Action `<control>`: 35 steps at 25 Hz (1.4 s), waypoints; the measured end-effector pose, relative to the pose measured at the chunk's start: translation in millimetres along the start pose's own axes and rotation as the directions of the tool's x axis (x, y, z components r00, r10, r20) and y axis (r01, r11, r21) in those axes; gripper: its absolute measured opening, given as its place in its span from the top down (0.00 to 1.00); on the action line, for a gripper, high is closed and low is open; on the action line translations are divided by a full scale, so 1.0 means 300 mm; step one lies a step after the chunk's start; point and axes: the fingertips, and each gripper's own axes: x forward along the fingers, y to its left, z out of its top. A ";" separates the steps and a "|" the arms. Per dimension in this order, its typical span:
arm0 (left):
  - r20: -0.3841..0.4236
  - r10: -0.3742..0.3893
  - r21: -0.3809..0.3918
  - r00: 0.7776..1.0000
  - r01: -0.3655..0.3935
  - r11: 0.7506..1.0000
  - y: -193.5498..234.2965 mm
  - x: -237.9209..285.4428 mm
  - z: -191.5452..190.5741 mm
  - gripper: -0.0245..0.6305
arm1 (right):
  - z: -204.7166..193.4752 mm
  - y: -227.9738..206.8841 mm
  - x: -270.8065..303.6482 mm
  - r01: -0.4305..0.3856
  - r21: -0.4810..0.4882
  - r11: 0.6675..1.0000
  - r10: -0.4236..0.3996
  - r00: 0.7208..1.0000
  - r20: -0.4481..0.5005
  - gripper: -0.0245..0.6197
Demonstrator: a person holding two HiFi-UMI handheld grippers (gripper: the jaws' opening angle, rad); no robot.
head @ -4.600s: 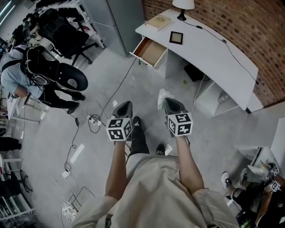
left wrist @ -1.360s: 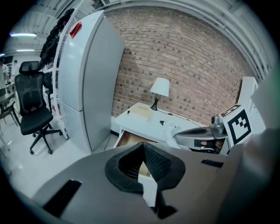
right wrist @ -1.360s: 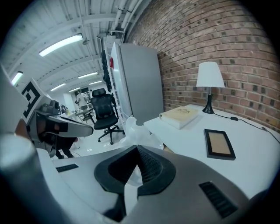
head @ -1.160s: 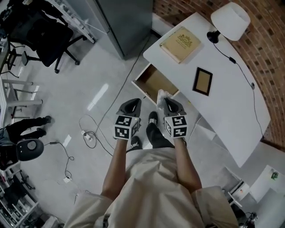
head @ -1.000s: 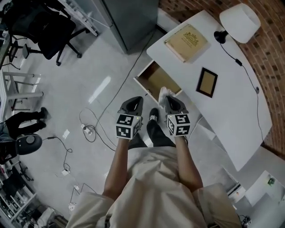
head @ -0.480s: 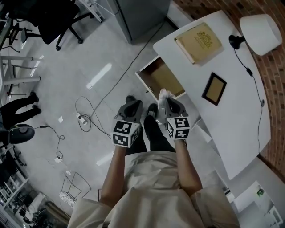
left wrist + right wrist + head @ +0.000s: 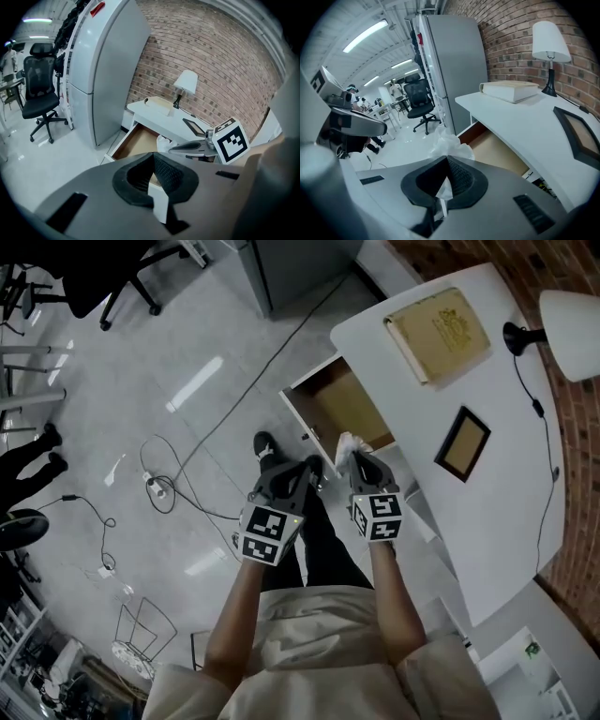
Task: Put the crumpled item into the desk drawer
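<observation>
Clamping the crumpled white item [image 7: 347, 442], the right hand-held gripper [image 7: 356, 461] is hovering just beside the bench's [image 7: 497, 486] open drawer [image 7: 337, 407]; the left hand-held gripper [image 7: 300, 472] is hanging closed and empty.

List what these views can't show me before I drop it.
1. Drawer rear: head view, under the desk top.
2. Drawer's near floor: right gripper view, behind the crumpled item and right claw.
3. Crumpled item's gripped part: buried between the jaws.
4. Book cover print: too small, head view.
</observation>
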 end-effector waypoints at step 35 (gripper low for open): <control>-0.035 -0.089 -0.005 0.995 0.089 0.996 0.191 0.377 -0.148 0.94 | -0.128 -0.219 0.521 0.069 -0.145 0.987 -0.080 0.994 -0.073 0.92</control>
